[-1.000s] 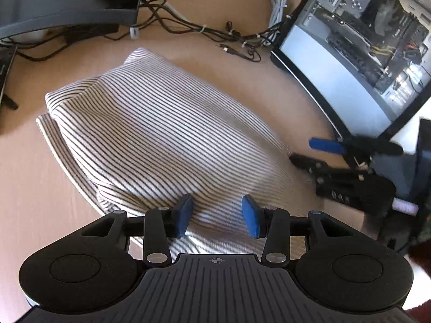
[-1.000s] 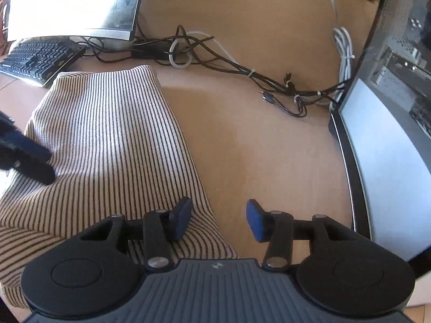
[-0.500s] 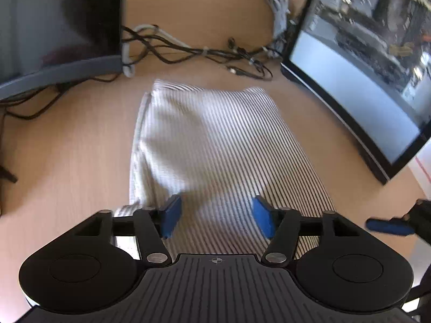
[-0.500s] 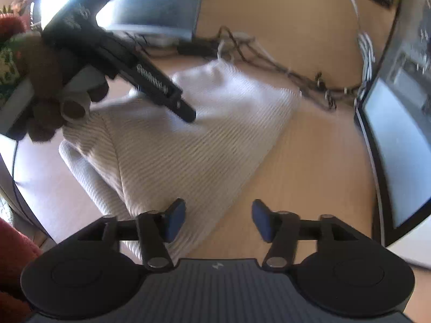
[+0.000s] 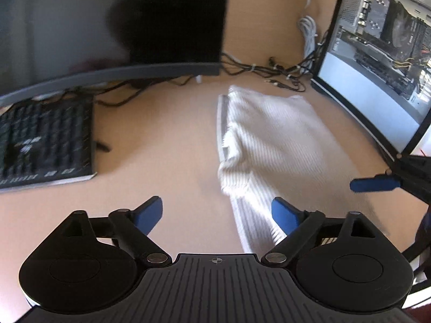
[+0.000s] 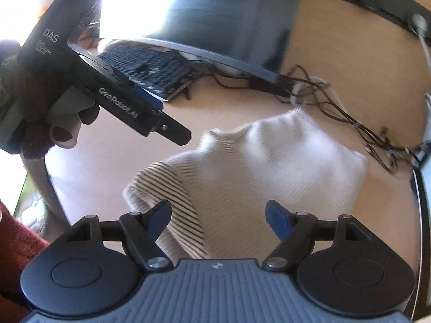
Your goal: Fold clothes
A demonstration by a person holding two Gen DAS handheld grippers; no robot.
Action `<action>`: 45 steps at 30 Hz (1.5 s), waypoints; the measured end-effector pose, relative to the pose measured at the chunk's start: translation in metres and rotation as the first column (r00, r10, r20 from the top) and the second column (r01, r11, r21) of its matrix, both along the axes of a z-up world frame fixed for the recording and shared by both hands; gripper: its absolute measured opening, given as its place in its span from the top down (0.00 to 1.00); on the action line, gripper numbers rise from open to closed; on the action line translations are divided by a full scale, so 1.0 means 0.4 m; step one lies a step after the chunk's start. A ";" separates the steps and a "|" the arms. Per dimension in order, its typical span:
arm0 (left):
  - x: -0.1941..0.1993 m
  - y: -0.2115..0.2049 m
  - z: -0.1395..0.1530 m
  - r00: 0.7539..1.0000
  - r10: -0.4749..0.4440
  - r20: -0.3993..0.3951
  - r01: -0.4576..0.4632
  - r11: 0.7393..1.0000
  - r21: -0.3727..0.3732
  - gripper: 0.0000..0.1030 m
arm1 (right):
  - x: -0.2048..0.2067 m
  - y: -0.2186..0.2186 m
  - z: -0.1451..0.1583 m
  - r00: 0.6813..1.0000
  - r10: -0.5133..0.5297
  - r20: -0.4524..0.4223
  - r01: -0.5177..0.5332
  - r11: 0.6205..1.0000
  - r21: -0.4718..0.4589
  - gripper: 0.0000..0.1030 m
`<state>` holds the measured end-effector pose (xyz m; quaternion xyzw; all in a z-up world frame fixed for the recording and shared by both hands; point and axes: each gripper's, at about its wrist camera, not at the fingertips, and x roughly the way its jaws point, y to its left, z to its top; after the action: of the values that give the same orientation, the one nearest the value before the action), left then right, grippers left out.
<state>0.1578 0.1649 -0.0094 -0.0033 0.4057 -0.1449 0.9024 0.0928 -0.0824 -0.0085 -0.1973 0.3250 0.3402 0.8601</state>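
So the striped garment (image 6: 258, 177) lies on the bench (image 5: 161, 140), right under the right tool (image 6: 218, 219).

Long axis runs away toward the cables (image 5: 272, 70). Left tool (image 5: 216, 215) sits off its left edge; both tools gape apart, holding nothing, so right looks nearer.

A computer desk (image 5: 167, 140) in an office: keyboard (image 5: 45, 142) at its left, monitors (image 5: 107, 27) behind, tangled cables (image 5: 269, 70) at its back edge.
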 end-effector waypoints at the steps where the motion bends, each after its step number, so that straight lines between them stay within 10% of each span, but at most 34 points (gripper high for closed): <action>1: -0.006 0.013 -0.002 1.000 0.010 -0.003 -0.010 1.000 0.001 0.10 | -0.005 0.015 -0.006 1.000 0.028 0.005 -0.028 0.999 -0.018 0.24; 11: -0.068 0.043 -0.014 0.989 -0.150 -0.013 0.151 0.987 0.051 0.07 | -0.007 0.072 -0.088 1.000 0.010 -0.008 -0.010 0.994 -0.109 0.27; 22: -0.082 -0.144 -0.100 0.911 -0.411 0.024 0.383 0.869 0.313 0.07 | 0.076 -0.018 -0.039 0.947 -0.154 -0.282 0.197 0.971 0.133 0.36; 29: 0.008 -0.137 -0.055 0.969 -0.245 -0.030 0.247 0.964 0.097 0.07 | -0.056 0.015 -0.044 0.998 -0.040 0.058 0.046 0.994 -0.099 0.19; 36: 0.013 -0.138 -0.041 0.968 -0.243 -0.062 0.246 0.968 0.044 0.07 | -0.092 0.092 -0.142 0.923 0.029 0.384 0.122 0.924 -0.363 0.30; 38: 0.005 -0.124 -0.030 0.961 -0.270 -0.059 0.272 0.962 0.022 0.07 | -0.069 0.089 -0.127 0.943 -0.004 0.333 0.127 0.929 -0.347 0.64; 45: 0.049 -0.018 0.055 0.971 -0.238 0.014 0.237 0.957 -0.167 0.05 | -0.009 0.027 -0.007 0.993 -0.103 0.065 0.114 0.972 -0.205 0.73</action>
<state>0.1775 0.1575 0.0124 -0.0310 0.3923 -0.2858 0.8737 0.0891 -0.0715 -0.0114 -0.2773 0.3458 0.2513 0.8605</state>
